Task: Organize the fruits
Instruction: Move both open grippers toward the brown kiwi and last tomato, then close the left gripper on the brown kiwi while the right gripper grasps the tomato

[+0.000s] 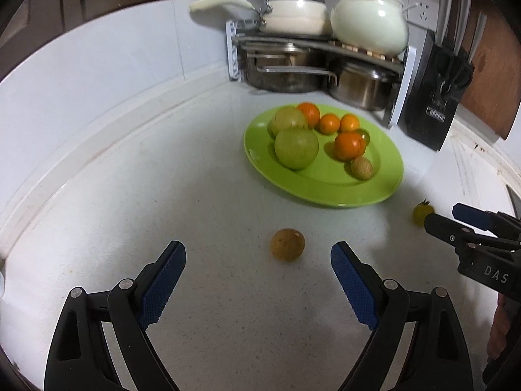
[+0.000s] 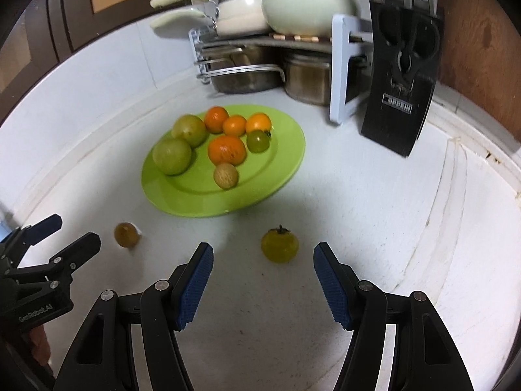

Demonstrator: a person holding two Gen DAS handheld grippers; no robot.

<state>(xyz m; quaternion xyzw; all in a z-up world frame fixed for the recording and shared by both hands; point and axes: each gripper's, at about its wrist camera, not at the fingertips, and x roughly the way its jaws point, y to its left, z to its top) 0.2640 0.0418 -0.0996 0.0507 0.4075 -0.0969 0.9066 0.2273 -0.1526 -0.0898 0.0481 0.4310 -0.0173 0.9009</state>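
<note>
A green plate (image 1: 325, 192) (image 2: 276, 163) on the white counter holds two green apples, several oranges, a small green tomato and a tan round fruit. A small brown round fruit (image 1: 288, 245) (image 2: 125, 234) lies on the counter just beyond my open, empty left gripper (image 1: 259, 254), which also shows in the right wrist view (image 2: 73, 228). A yellow-green tomato (image 2: 279, 245) (image 1: 422, 213) lies on the counter just beyond my open, empty right gripper (image 2: 263, 255), which also shows at the right of the left wrist view (image 1: 444, 216).
A metal rack (image 1: 312, 42) (image 2: 270, 42) with steel pots, white pans and a white ceramic pot stands in the back corner. A black knife block (image 1: 436, 97) (image 2: 400, 81) stands right of it. The counter's raised edge (image 2: 456, 195) runs along the right.
</note>
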